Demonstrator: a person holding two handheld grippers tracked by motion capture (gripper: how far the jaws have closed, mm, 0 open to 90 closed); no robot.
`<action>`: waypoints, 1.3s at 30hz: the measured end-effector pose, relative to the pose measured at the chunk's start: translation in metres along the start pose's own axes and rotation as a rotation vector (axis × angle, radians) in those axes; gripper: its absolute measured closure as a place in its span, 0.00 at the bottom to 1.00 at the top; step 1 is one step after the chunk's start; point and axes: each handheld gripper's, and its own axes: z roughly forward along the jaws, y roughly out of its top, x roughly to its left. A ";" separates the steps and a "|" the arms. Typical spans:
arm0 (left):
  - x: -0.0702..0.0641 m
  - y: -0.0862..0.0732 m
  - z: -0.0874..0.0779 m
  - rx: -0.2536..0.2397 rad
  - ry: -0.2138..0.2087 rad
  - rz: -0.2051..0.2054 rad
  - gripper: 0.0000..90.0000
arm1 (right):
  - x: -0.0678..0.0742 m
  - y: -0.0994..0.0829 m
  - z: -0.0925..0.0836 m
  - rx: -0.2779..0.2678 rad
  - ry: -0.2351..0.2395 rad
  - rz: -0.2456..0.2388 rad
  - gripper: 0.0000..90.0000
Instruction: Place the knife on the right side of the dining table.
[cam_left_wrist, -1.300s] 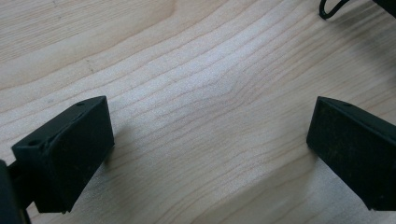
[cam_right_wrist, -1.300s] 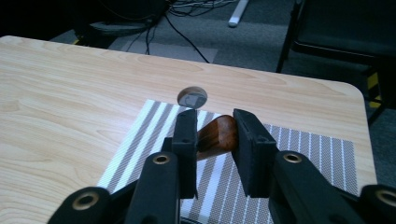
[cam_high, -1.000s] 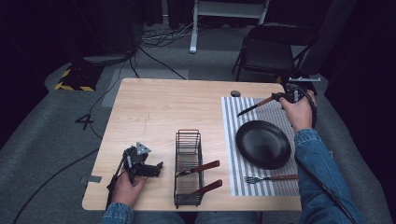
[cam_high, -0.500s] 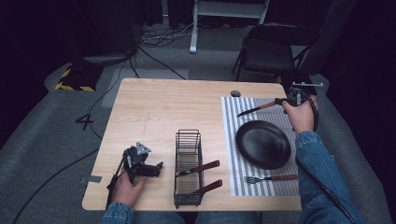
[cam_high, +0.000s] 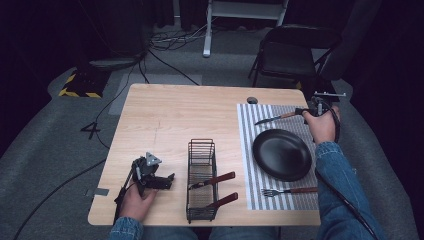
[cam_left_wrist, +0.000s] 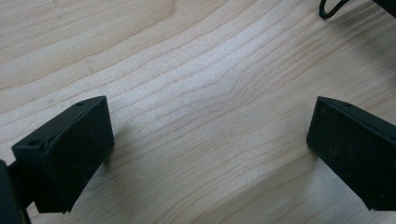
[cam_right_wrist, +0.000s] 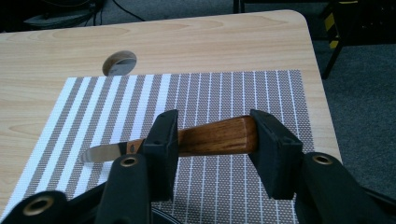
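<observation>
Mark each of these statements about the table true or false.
1. The fork lies on the striped placemat, on the person's side of the black plate. True.
2. The knife rests on the plate. False: it is on the placemat, beyond the plate.
3. The wire rack holds two wooden-handled utensils. True.
4. The left gripper is shut on a spoon. False: its jaws stand open over bare table.

Knife (cam_high: 274, 118) at upper right of the frame on placemat (cam_high: 250, 150), behind plate (cam_high: 281, 154). Fork (cam_high: 289, 190) before plate on the same mat. Wire rack (cam_high: 201, 180) left of placemat, lower centre, two utensils (cam_high: 215, 180) in it, on table (cam_high: 170, 120). Cable hole (cam_high: 252, 100) behind placemat.
</observation>
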 end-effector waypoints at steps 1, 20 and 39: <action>0.000 0.000 0.000 0.000 0.000 0.000 0.01 | -0.001 -0.001 0.001 0.001 0.000 0.001 0.59; 0.000 0.000 0.000 0.000 0.000 -0.001 0.01 | -0.011 -0.011 0.017 0.033 0.009 -0.041 0.49; 0.000 0.000 0.000 -0.002 0.000 -0.001 0.01 | -0.022 -0.021 0.035 0.032 0.027 0.012 0.41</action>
